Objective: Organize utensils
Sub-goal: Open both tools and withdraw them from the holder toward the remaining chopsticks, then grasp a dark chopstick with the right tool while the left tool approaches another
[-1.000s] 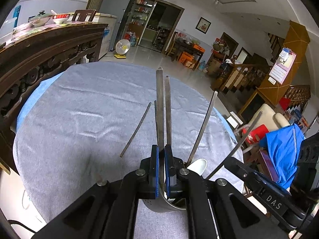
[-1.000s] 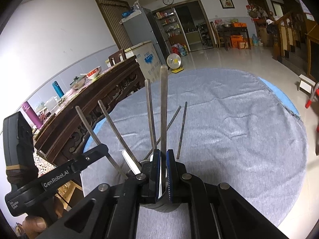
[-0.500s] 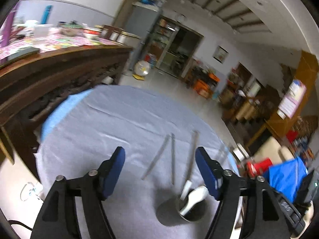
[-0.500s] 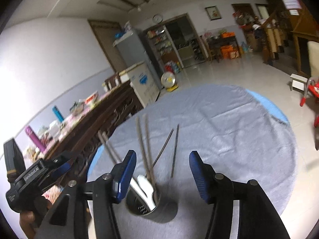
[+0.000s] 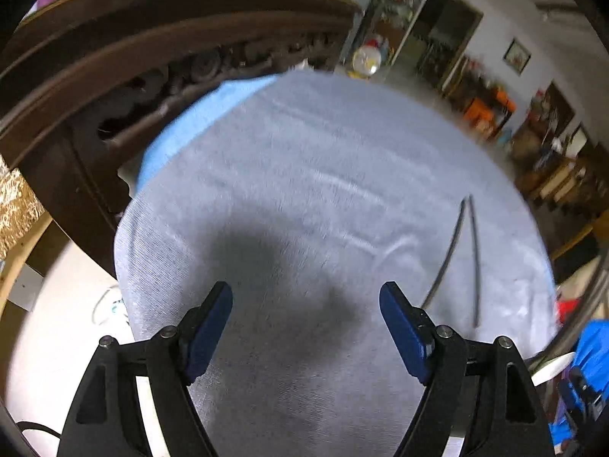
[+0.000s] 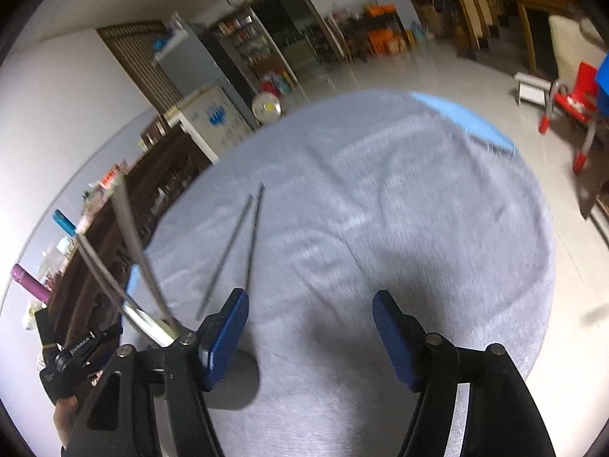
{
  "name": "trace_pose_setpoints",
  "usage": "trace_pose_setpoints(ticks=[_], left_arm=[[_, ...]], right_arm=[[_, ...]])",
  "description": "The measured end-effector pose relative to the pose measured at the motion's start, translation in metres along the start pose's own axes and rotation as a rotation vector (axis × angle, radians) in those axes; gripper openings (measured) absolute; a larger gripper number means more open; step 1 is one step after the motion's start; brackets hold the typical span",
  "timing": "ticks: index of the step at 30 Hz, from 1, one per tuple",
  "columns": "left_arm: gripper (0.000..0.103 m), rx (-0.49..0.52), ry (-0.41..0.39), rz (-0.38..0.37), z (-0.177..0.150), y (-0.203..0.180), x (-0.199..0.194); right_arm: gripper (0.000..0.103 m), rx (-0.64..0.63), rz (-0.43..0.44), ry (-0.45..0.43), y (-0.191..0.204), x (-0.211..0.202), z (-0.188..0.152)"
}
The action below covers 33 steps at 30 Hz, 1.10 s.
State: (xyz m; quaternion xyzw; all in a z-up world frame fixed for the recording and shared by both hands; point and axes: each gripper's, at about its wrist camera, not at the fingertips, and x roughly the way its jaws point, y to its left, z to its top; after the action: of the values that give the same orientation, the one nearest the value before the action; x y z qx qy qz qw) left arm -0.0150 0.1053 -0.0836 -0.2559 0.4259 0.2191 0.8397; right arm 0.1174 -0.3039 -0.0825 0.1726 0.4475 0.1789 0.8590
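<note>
My left gripper (image 5: 304, 289) hangs over bare grey cloth (image 5: 304, 175), its jaws opening with nothing between them. Two metal chopsticks (image 5: 449, 255) lie side by side on the cloth to its right. A white spoon (image 5: 552, 365) shows at the right edge. My right gripper (image 6: 310, 297) is also opening and holds nothing. To its left stands a metal cup (image 6: 236, 377), partly hidden by the left finger, with several chopsticks (image 6: 125, 228) and a white spoon (image 6: 148, 323) leaning out of it. The two loose chopsticks (image 6: 243, 251) lie beyond the cup.
A dark carved wooden sideboard (image 5: 152, 61) stands close along the table's left side, with bottles on it (image 6: 30, 285). The left tool's black body (image 6: 72, 354) and a hand show beside the cup. A red chair (image 6: 571, 103) stands on the tiled floor at the right.
Both grippers were shut on upright chopsticks over the cup. They have let go, opened wide and drawn away to either side, tilting down. The chopsticks now stand in the cup.
</note>
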Motion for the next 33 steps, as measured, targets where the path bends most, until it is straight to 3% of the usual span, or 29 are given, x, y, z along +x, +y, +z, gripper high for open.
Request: trace_pose_setpoints(ticks=[7,11,18,26,28,30,33], left_arm=[[0.08,0.088,0.107,0.04,-0.003,-0.014,0.035],[0.08,0.114,0.141,0.046,-0.001,-0.02,0.049],[0.08,0.149,0.16,0.053,0.001,-0.029,0.063],[0.08,0.199,0.147,0.091,0.006,-0.037,0.072],[0.08,0.206,0.15,0.092,0.007,-0.039,0.074],[0.08,0.216,0.155,0.082,0.01,-0.042,0.077],[0.08,0.238,0.159,0.067,0.018,-0.049,0.08]], right_arm=[[0.071,0.004,-0.028,0.162,-0.02,0.036,-0.002],[0.071,-0.034,-0.005,0.256,-0.016,0.054,0.022],[0.071,-0.145,-0.013,0.39,0.016,0.11,0.083],[0.071,-0.281,-0.061,0.508,0.072,0.182,0.112],[0.066,-0.329,-0.075,0.522,0.093,0.199,0.118],[0.054,-0.348,-0.079,0.538,0.105,0.213,0.122],[0.045,-0.377,-0.092,0.57,0.124,0.236,0.125]])
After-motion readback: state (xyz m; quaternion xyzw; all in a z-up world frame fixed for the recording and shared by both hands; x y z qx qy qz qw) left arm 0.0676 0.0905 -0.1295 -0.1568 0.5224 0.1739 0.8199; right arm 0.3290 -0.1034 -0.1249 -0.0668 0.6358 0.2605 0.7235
